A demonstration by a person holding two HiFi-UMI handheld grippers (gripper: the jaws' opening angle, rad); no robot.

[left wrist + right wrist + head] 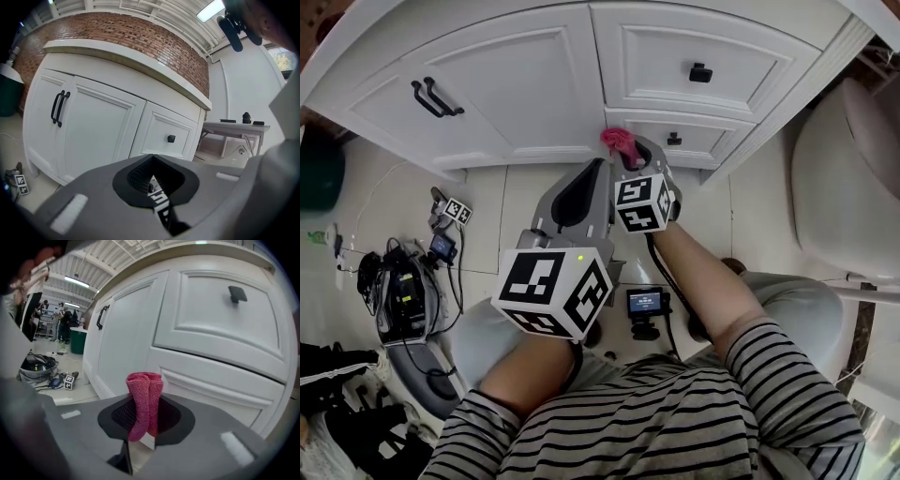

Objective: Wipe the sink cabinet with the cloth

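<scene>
1 cloth, clamped in right gripper

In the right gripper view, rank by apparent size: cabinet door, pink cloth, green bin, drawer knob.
1. cabinet door
2. pink cloth, enlarged by its nearness to the camera
3. green bin and drawer knob: they look about alike, so unranked

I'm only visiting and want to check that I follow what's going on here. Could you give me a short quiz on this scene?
1. True or false: the left gripper holds the pink cloth.
2. The upper drawer has: A) one black knob, B) two bar handles, C) no pull.
3. Fill in: the sink cabinet is painted ___.
Key: 1 false, the right gripper holds it; 2 A; 3 white.
</scene>
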